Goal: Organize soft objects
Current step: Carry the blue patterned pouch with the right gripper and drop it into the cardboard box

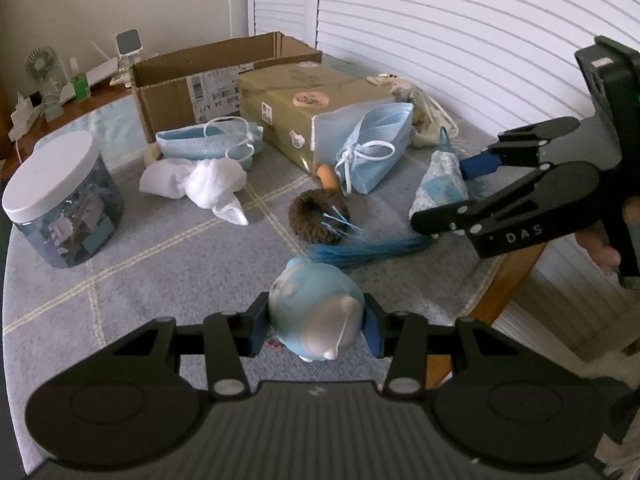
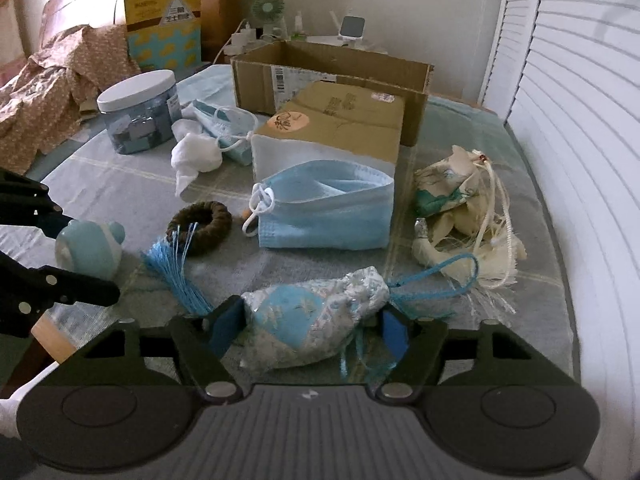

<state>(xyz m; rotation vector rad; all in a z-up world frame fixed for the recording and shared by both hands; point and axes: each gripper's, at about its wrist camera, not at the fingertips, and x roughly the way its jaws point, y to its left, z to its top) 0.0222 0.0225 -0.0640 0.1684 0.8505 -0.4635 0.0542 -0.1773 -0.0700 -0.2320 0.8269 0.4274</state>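
Observation:
My left gripper (image 1: 316, 326) is shut on a small blue and white plush toy (image 1: 320, 308), also seen in the right wrist view (image 2: 90, 248). My right gripper (image 2: 312, 326) has its pads on both sides of a blue and white fabric sachet (image 2: 316, 316) with a blue tassel (image 2: 176, 276); the sachet shows in the left wrist view (image 1: 440, 184). Blue face masks (image 2: 324, 212) (image 1: 208, 144), a white cloth (image 1: 208, 184), a brown hair ring (image 1: 320, 210) and a cream sachet (image 2: 460, 200) lie on the grey cloth-covered table (image 1: 160, 280).
An open cardboard box (image 2: 332, 76) stands at the back, with a closed tan box (image 2: 340, 124) in front of it. A white-lidded jar (image 1: 60, 200) stands at the left. White shutters (image 2: 580, 120) run along the right. The table edge (image 1: 508, 276) is near.

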